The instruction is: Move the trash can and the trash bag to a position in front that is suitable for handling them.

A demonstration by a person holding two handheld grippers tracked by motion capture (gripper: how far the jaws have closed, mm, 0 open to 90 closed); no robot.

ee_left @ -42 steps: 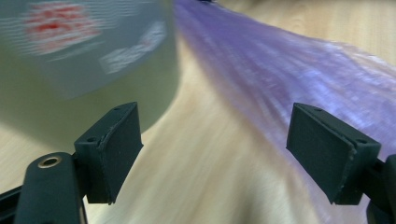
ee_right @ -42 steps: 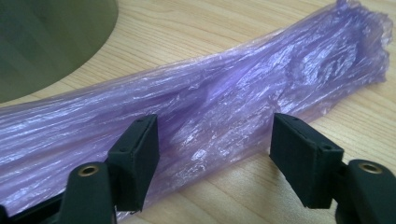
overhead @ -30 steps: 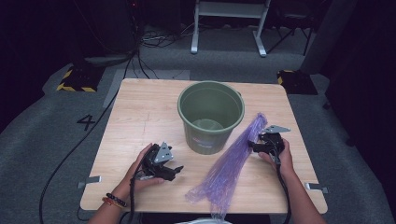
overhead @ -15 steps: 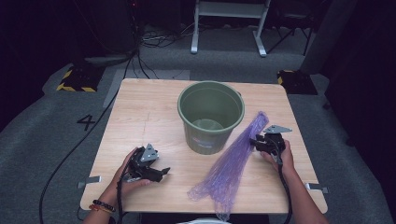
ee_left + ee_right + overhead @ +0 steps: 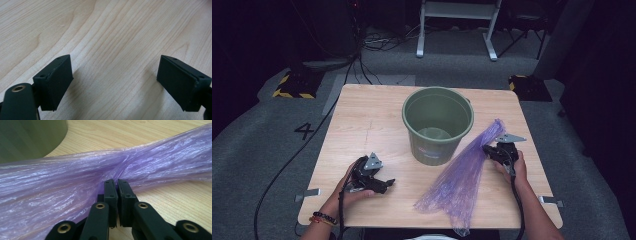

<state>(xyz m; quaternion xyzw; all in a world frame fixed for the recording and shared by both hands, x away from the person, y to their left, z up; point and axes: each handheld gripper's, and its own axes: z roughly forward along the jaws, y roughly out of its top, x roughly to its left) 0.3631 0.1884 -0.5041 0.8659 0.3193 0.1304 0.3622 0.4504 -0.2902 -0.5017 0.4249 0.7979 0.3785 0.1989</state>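
**Bagging stalled as left gripper drew back**

Lying slack on the table (image 5: 362, 115), right of the green bucket (image 5: 438, 125), the purple plastic bag (image 5: 457, 182) was pinched near its upper end by the right gripper (image 5: 492, 151). The left gripper (image 5: 379, 184) was seen pulled back toward the near edge, jaws spread wide over bare wood, leaving the bag's mouth unopened.

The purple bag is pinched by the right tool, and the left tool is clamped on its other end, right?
Not quite. The right tool does pinch the purple bag, but the left tool is open over bare table, holding nothing, as the left gripper view shows.
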